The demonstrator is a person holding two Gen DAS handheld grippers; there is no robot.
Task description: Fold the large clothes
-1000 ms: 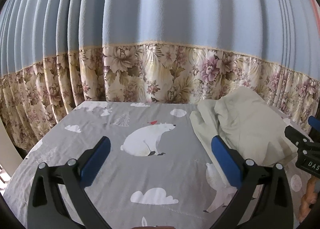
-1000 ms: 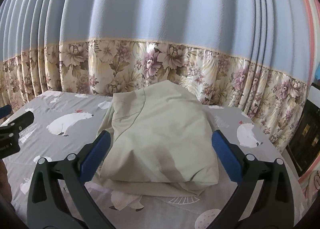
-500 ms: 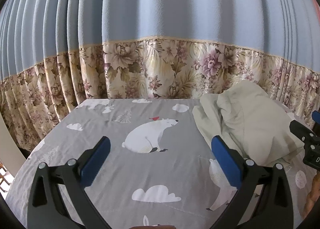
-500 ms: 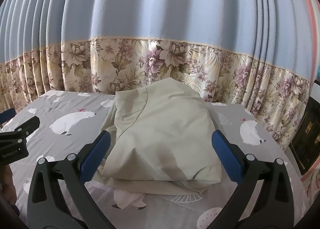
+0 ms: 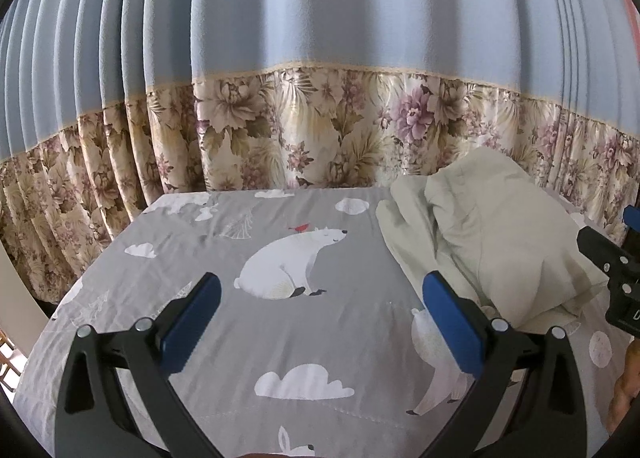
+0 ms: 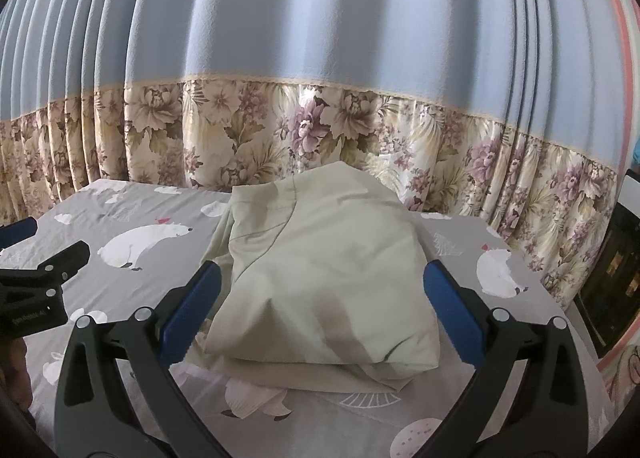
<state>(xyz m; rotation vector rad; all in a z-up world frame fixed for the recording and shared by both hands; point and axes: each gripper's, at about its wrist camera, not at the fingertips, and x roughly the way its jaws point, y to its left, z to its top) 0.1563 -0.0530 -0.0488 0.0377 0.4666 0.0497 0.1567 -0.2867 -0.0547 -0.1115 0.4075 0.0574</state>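
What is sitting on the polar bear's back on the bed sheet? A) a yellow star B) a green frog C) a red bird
C: a small red bird perches on the white polar bear printed on the grey bed sheet.

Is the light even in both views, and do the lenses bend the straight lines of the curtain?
Left wrist view: soft daylight through the curtain, pleats bowed outward by the fisheye, black corners. Right wrist view: same bowing, a faint shadow on the garment near the open right hand-held gripper; both views look sharp.
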